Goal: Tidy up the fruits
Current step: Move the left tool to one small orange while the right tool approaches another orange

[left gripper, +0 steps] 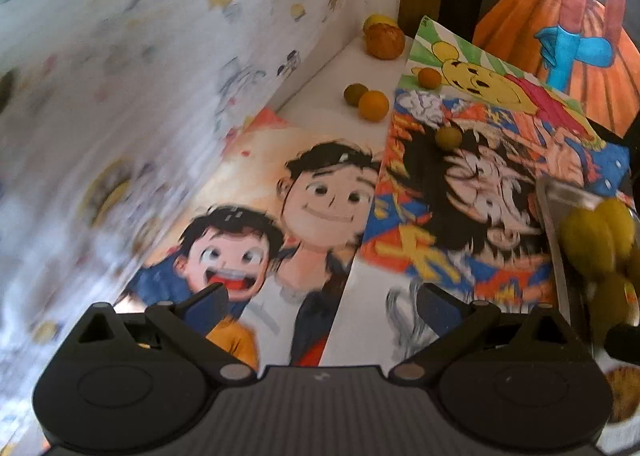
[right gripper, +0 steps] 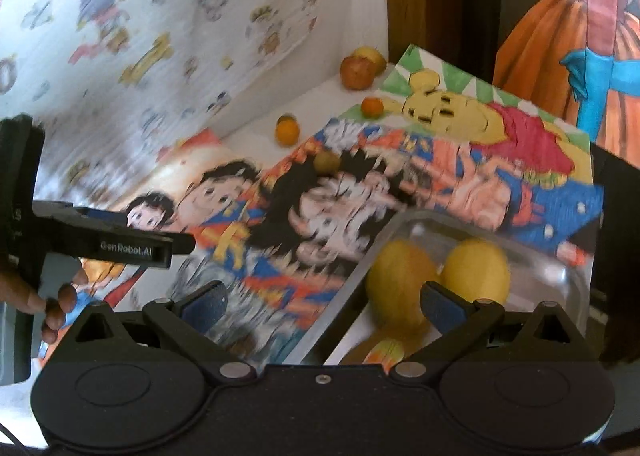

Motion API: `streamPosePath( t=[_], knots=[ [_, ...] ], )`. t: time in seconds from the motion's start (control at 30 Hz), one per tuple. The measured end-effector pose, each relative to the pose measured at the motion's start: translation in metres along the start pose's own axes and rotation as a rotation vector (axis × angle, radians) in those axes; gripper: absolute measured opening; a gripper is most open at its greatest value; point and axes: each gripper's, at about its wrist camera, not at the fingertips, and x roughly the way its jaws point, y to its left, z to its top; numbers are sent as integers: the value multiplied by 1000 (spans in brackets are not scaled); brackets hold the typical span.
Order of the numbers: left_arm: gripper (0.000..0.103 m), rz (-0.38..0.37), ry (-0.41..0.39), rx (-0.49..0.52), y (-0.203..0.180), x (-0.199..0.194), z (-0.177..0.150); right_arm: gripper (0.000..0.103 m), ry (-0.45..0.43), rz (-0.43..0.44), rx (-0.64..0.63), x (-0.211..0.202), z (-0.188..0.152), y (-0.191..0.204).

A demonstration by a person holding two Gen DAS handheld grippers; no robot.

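Gaping wide with nothing between its fingers, the right gripper (right gripper: 323, 306) hung over the near corner of a clear plastic container (right gripper: 532, 256). Just past its right finger two yellow fruits (right gripper: 476, 272) sat side by side inside that container, touching each other, and a smaller striped piece (right gripper: 386, 352) lay below them, too blurred to name. Off to its left the left gripper (right gripper: 160, 250) reached in sideways, held by a hand (right gripper: 52, 304) whose fingertips curled round the handle.

Seen from its own camera, the left gripper (left gripper: 322, 306) was likewise spread wide and held nothing, poised above cartoon drawings (left gripper: 320, 207) laid flat on the table. At its far right the container's wall (left gripper: 554, 240) showed, with yellow-green fruits (left gripper: 592, 244) behind it.

Farther ahead of both tools, loose fruit was scattered over the surface: a small green one (right gripper: 326, 161) on the busy comic sheet, an orange (right gripper: 287, 131) with a darker green fruit (left gripper: 355, 94) touching it on bare white tabletop (right gripper: 320, 111), a smaller orange (right gripper: 372, 107) at the edge of the bear drawing (right gripper: 452, 111), and in the far corner a reddish apple (right gripper: 357, 73) against a yellow fruit (right gripper: 370, 54). A wall covered in cartoon stickers (right gripper: 160, 35) rose along the left
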Motion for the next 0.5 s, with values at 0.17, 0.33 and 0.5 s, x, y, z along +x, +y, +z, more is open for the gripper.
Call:
streamPosePath(
  t=[0.17, 0.33, 0.5],
  knots=[
    [102, 5, -20, -12, -11, 19, 23, 102, -21, -5, -75, 21, 39, -26],
    [102, 9, -45, -36, -17, 38, 51, 102, -25, 22, -161, 51, 82, -53],
    [102, 15, -69, -97, -17, 63, 81, 102, -20, 74, -200, 94, 125, -73]
  ],
)
